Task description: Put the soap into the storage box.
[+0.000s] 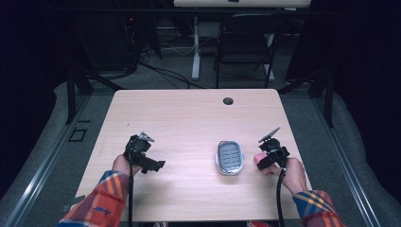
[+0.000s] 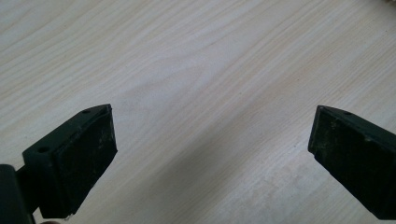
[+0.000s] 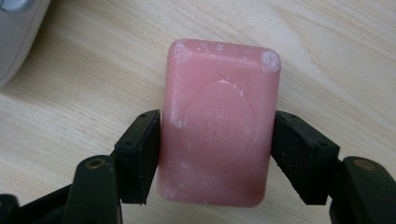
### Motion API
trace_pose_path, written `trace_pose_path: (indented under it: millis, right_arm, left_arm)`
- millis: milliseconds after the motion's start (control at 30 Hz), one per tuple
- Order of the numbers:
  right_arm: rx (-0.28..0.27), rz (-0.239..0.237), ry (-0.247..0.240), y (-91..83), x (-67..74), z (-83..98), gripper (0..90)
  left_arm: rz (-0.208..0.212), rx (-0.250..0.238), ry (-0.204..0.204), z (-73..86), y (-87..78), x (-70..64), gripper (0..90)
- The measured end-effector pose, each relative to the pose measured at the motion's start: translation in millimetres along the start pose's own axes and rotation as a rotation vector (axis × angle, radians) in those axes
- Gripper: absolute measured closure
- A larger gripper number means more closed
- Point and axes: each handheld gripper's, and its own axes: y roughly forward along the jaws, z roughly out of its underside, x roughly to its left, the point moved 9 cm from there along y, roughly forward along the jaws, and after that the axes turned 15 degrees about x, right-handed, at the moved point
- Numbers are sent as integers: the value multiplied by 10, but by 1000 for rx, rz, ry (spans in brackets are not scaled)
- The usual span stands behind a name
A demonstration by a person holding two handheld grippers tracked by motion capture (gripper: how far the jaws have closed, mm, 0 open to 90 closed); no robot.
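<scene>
At the left of the table [image 1: 189, 113], the left gripper [image 1: 150, 165] rests in the person's left hand [image 1: 122, 164], well apart from the soap. Its jaws stand wide apart with nothing but bare pale wood grain between them in the left gripper view [image 2: 212, 140].

Near the middle-right of the high view lies a soap dish [image 1: 230, 157], an oval, glossy light-grey tray with a darker slotted insert. It sits just left of the right gripper [image 1: 263, 160], with a narrow gap of tabletop between them; a curved white edge of it shows at the upper left corner of the right gripper view [image 3: 18, 28].

The right gripper, held in the right hand [image 1: 293, 172], is clamped on a pink bar of soap [image 3: 219, 123]. The bar lies flat on the table, lengthwise along the jaws, with the black pads pressing its two long sides about halfway down. It is a rounded rectangle, matte and waxy, with an embossed oval stamp on its face and whitish scuffs at the corners and edges. Nothing lies between the bar and the dish.
</scene>
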Motion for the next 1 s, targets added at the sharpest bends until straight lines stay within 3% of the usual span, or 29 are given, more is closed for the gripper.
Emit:
trace_pose_path:
  millis: [367, 433, 467, 567, 600, 733, 833, 900, 933, 967, 1000]
  right_arm:
    - [38, 12, -4, 13, -5, 15, 366]
    - [34, 21, -14, 14, -6, 10, 366]
    - [58, 35, -36, 3, -16, 22, 366]
    - [45, 33, -24, 17, -5, 13, 365]
    - [12, 19, -5, 38, 14, -10, 364]
    - [7, 14, -9, 49, 14, -11, 365]
    - [60, 38, -45, 22, -15, 21, 368]
    - [41, 23, -37, 31, -1, 10, 369]
    - [-5, -8, -7, 50, 22, -14, 370]
    - [-5, -8, -7, 50, 22, -14, 370]
    - [30, 4, -32, 30, -1, 12, 370]
  left_arm:
    - [2, 1, 0, -1, 6, -4, 10]
    - [2, 1, 0, -1, 7, -2, 10]
    - [2, 1, -1, -2, 9, -4, 10]
    - [4, 5, 4, 1, 5, -9, 10]
    - [3, 6, 4, 2, 5, -9, 10]
    - [3, 4, 4, 1, 3, -12, 10]
    - [3, 4, 4, 1, 2, -12, 10]
    - [2, 2, 3, 1, 1, -11, 10]
    - [1, 1, 3, 1, 0, -11, 10]
    - [-1, 0, 2, 1, 0, -12, 10]
    - [-1, -1, 3, 0, -1, -12, 11]
